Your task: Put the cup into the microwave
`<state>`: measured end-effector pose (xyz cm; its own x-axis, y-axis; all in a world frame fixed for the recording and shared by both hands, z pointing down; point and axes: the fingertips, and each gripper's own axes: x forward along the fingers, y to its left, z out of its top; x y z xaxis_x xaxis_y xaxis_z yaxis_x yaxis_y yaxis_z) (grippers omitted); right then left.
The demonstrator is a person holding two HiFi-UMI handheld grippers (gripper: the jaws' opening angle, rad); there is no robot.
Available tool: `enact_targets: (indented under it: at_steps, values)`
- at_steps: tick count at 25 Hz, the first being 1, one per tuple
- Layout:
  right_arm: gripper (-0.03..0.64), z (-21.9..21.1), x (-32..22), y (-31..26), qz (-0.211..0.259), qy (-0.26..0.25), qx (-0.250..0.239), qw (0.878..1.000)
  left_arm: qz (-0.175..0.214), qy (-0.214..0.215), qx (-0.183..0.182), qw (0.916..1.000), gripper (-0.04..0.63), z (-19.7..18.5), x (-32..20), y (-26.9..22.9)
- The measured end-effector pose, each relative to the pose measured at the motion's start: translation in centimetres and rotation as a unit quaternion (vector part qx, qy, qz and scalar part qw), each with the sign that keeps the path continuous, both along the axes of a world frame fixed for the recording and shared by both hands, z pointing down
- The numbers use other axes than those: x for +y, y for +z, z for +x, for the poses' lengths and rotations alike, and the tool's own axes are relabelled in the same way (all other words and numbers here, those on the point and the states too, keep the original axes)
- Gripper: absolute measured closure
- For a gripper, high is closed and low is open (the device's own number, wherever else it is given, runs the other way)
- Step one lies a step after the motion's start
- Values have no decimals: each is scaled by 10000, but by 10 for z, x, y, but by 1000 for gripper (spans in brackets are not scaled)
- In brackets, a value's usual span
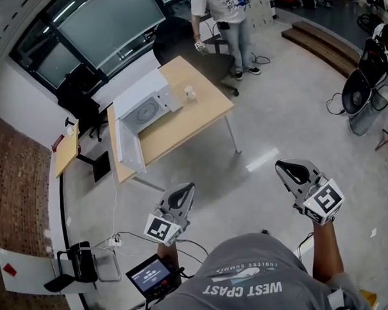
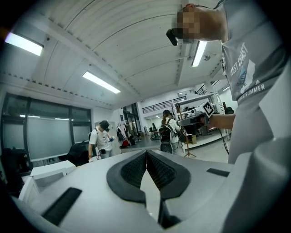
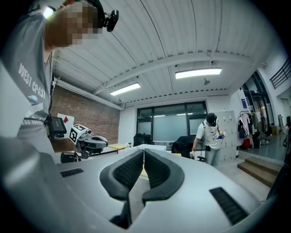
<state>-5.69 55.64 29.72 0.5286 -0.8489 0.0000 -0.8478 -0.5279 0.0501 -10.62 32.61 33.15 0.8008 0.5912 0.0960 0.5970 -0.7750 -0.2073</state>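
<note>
Shirt print: "WEST COAST" and "ENDLESS SUMMER" on the wearer's grey shirt [image 1: 251,280]
Left gripper [image 1: 184,191]: jaws pressed together, nothing between them
Right gripper [image 1: 287,169]: jaws pressed together, empty
Cup [image 1: 190,92]: upright on the wooden table [image 1: 202,115], just beside the open microwave [image 1: 144,109], well apart from both grippers

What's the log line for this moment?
left claw: shut, empty | right claw: shut, empty | cup: on table beside microwave, untouched | microwave: door open
</note>
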Motion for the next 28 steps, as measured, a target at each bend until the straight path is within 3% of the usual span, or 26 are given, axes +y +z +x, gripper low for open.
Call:
enact_targets:
  at_steps: [11, 21, 28]
  values:
    - [597, 65, -33, 11, -192, -534, -61, 9984, -112, -536, -293, 9981, 575, 42, -17, 12]
    - [597, 140, -114, 19, -376, -402, -56, 9985, -351, -342, -143, 9987, 575, 125, -89, 21]
    - [597, 193, -194, 16, -420, -143, -93, 9990, -401, -123, -107, 9991, 575, 183, -169, 18]
